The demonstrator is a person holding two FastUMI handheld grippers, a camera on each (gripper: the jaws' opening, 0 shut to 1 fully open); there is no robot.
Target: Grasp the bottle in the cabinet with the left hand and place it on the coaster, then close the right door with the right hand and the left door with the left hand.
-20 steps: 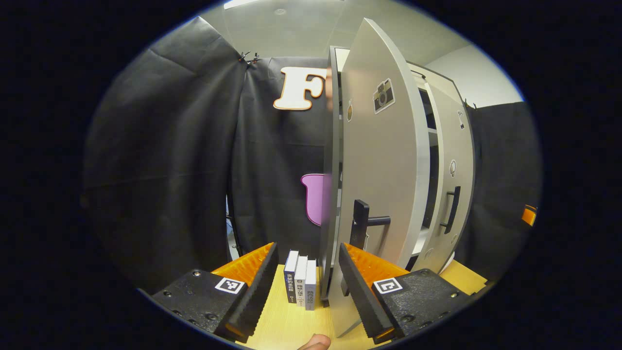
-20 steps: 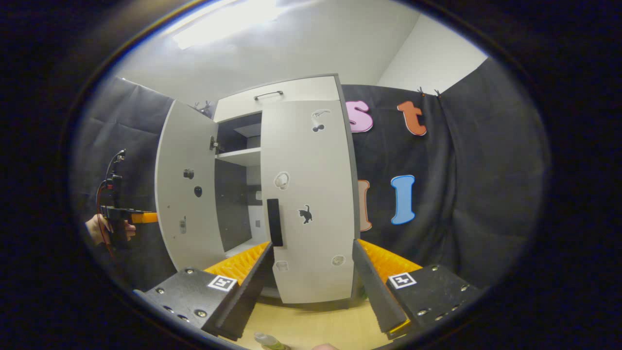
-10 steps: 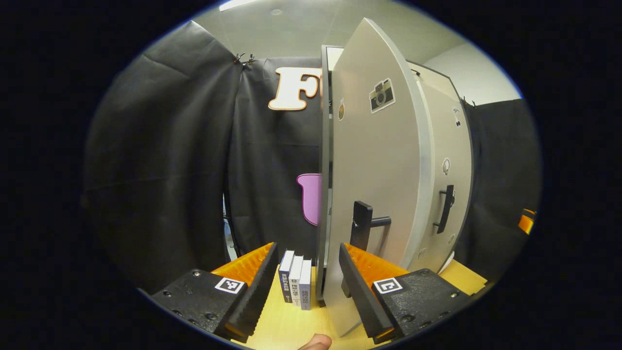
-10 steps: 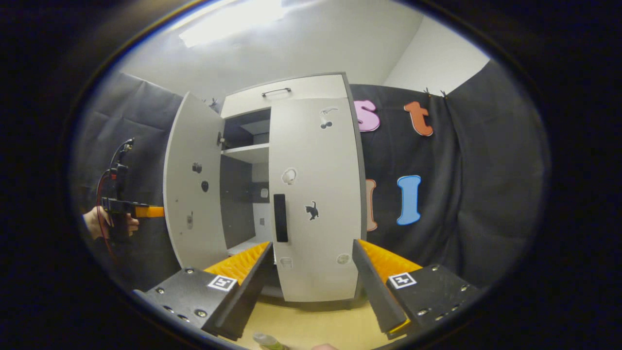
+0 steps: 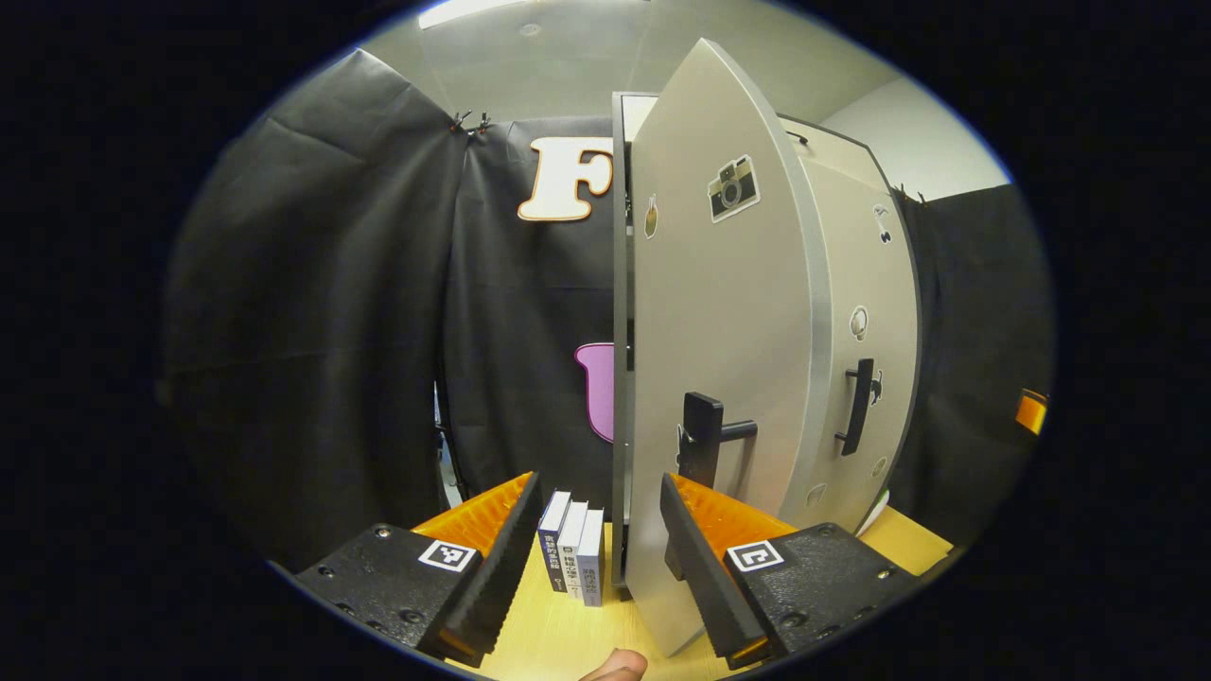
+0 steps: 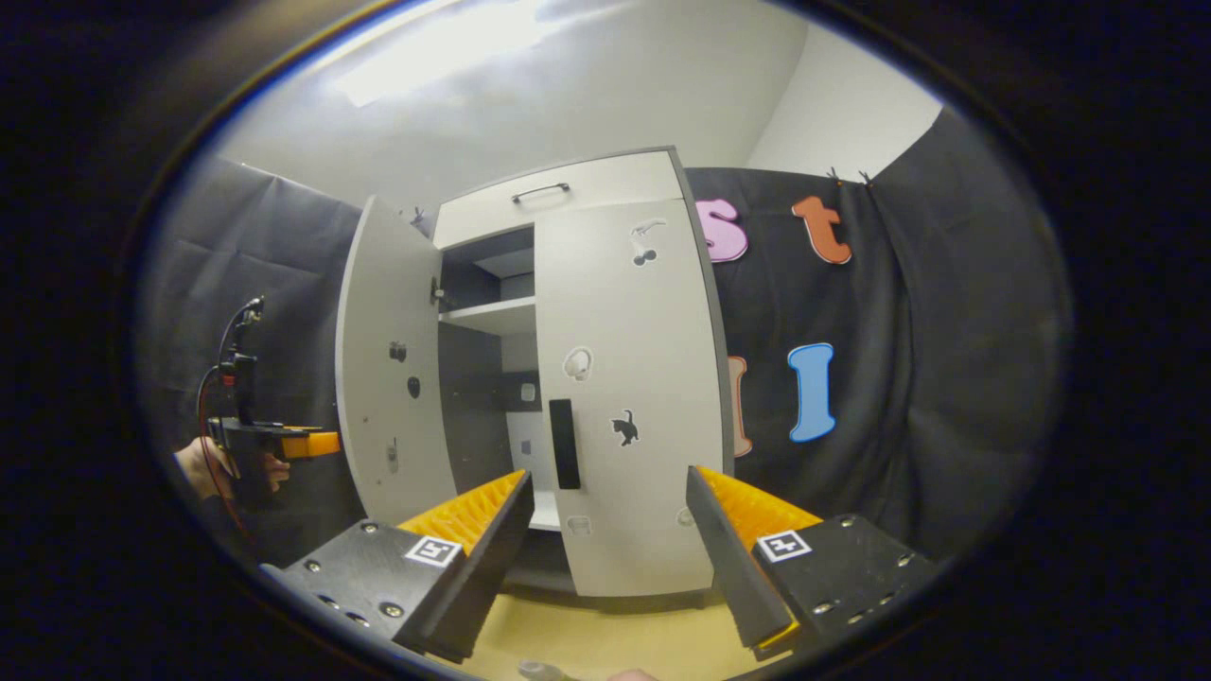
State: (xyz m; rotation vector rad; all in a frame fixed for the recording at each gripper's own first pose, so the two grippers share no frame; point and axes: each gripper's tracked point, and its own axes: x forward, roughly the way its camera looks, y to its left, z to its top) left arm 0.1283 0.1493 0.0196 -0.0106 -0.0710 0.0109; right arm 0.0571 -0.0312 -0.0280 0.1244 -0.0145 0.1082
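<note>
The left gripper [image 5: 591, 558], jaws apart and empty, sits at the left door's [image 5: 724, 378] outer face; push flat and steadily until it meets the shut right door [image 6: 629, 397]. The right gripper [image 6: 605, 558] hangs spread. Bottle cap [image 6: 535, 671] at the tabletop's near edge.

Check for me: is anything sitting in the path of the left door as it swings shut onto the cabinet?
Nothing visible blocks it. The left door stands ajar, the gap to the closed right door shows only bare shelves, and the left claw is open beside the door's outer face.
</note>
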